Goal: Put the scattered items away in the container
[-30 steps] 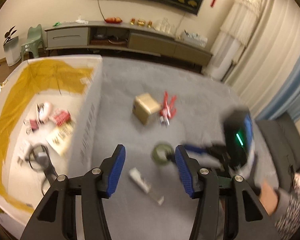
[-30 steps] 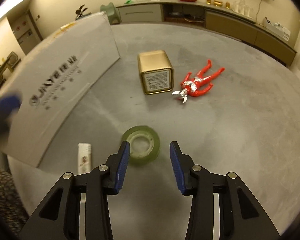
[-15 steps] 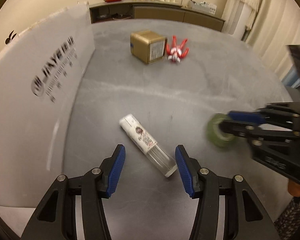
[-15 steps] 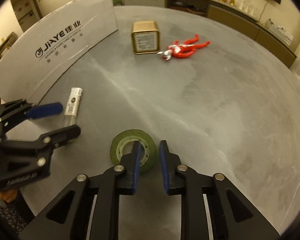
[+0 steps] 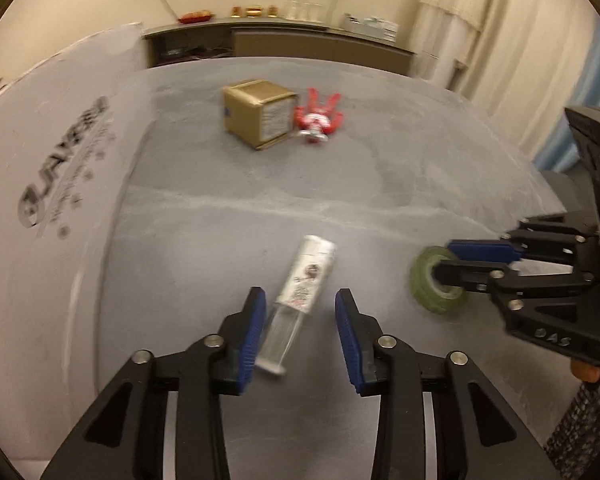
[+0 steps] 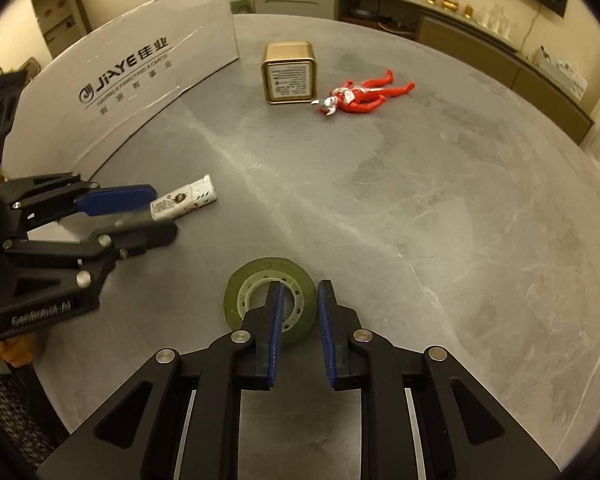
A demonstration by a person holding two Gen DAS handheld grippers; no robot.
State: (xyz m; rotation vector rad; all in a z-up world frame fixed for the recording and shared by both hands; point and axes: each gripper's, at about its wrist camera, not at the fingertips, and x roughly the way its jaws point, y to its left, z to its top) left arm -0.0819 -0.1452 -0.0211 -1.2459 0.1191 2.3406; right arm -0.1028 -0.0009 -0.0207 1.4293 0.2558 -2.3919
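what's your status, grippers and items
Left gripper open, straddling tube. Right gripper shut on tape rim, one jaw through the core. Tin and figure still out by box. Nothing blocking.

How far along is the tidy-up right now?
Nothing visible confirms items stowed: only the outside wall of the white box shows. In hand: the right gripper is clamped on the rim of the green tape roll, one finger through its core, and the left gripper is open around the clear-capped tube, not yet closed. Left on the mat: the gold tin and red figure.
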